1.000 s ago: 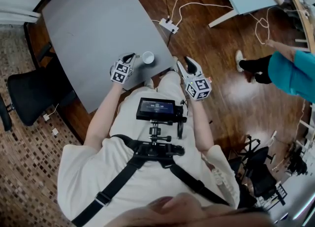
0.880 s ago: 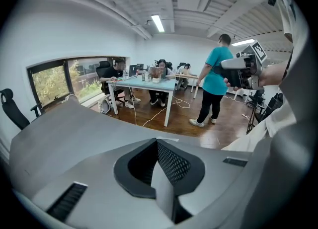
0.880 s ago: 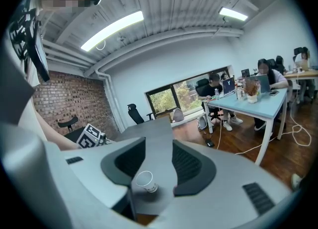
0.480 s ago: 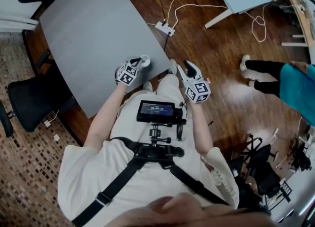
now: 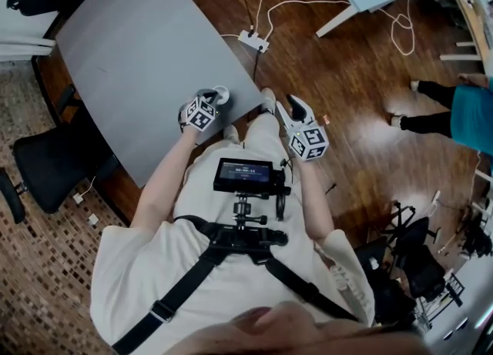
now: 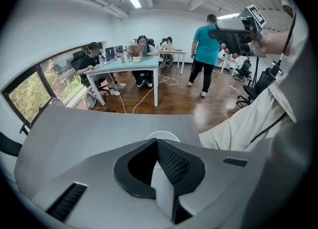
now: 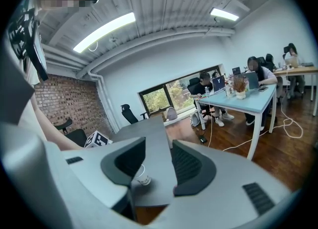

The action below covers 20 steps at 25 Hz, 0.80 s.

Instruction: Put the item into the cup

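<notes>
The left hand-held gripper [image 5: 213, 101] is pointing steeply down over the near corner of the gray desk [image 5: 131, 45]. Its jaws are pressing together with the tips meeting. Whether anything thin is being pinched there cannot be told, and the item cannot be made out in any view. The white cup [image 5: 223, 93] is standing upright on the desk, close to the edge and corner nearest the person. The left tips are hanging right by it, and in the left gripper view the round rim is showing just beyond the closed tips. The right hand-held gripper [image 5: 295, 102] is being held off the desk to the right of that corner, over the person's leg and the wooden floor [image 5: 339, 84]. Its jaws are standing apart with nothing between the pads, and through the gap its own view is taking in the desk corner and the cup, partly hidden behind one jaw. A white power strip [image 5: 252, 39] with trailing cables is lying on the floor beyond the desk. A black chair [image 5: 48, 157] is standing at the desk's left side. Farther off, a person in a teal top [image 6: 205, 46] is standing near a light blue table [image 6: 130, 65] where others are sitting.
</notes>
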Tool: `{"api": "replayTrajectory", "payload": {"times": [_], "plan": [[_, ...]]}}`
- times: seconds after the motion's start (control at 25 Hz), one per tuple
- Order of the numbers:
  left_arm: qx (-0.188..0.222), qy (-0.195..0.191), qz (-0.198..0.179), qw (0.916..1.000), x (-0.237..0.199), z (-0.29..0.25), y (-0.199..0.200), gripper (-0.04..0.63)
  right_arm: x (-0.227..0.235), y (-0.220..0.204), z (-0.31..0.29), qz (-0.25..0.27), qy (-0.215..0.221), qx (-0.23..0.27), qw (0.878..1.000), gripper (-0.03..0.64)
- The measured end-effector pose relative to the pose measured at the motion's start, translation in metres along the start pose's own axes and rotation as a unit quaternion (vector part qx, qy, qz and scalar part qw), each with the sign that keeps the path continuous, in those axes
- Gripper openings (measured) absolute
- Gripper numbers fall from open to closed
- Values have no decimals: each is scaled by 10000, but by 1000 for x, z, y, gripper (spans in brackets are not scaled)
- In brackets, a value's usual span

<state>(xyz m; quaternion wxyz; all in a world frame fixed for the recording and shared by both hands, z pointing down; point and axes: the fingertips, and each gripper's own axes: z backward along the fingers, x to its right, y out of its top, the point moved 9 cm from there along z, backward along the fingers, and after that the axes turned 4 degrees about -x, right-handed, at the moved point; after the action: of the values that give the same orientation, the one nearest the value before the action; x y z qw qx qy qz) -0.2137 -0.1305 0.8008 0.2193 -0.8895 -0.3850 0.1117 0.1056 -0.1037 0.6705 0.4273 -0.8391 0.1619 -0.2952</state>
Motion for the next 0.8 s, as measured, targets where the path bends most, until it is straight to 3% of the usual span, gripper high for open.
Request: {"api": "replayTrajectory", "payload": {"times": [0.52, 0.72, 0.8], "plan": [[-469, 88, -42, 9989, 0, -14, 0, 0, 0, 1, 2, -50, -65, -31, 10000, 184], [-548, 243, 160, 9981, 6, -22, 6, 6, 18, 1, 13, -86, -76, 1, 9999, 184], [-517, 324, 247, 9978, 7, -22, 5, 66, 18, 2, 14, -100, -74, -7, 9999, 184]]}}
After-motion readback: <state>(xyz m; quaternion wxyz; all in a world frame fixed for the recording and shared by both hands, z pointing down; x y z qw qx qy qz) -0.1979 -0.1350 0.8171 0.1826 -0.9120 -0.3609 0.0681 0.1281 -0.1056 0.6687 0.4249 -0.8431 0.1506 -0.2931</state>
